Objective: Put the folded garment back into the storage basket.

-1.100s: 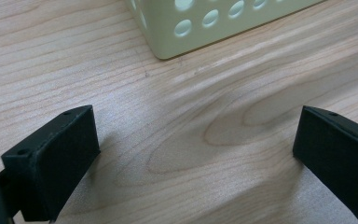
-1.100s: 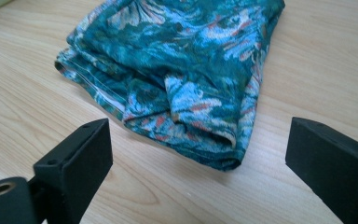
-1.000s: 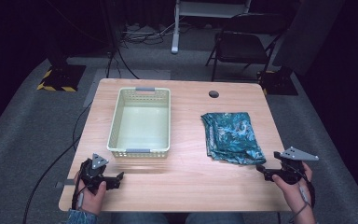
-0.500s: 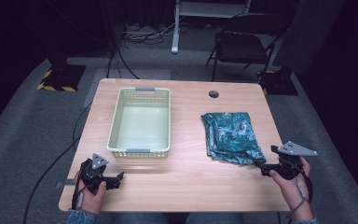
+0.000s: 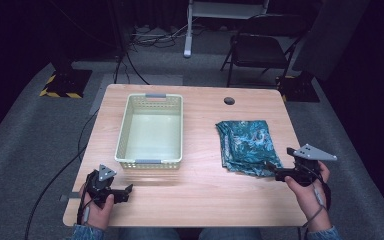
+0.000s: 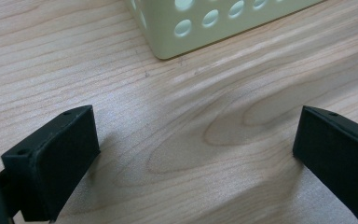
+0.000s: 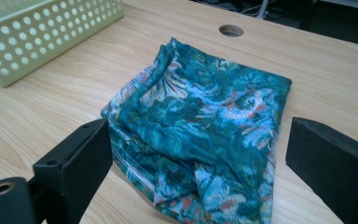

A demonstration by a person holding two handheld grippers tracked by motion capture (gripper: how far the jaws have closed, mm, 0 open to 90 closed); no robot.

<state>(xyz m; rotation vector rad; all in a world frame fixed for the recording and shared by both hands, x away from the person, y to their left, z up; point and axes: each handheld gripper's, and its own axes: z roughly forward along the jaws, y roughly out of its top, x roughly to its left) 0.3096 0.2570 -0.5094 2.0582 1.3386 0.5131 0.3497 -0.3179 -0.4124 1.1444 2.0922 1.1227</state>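
Right tongs (image 5: 275, 174) gape at folded cloth (image 5: 246, 145); left tongs (image 5: 126, 190) idle.

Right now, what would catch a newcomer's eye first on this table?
The folded teal patterned cloth on the table's right half stands out most, with the right tongs open at its near corner. Left of it sits an empty pale green perforated basket. The left tongs rest open near the front left edge, apart from both.

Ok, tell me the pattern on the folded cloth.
The folded cloth is teal with a floral print in white and hints of orange-pink, clearest in the right gripper view.
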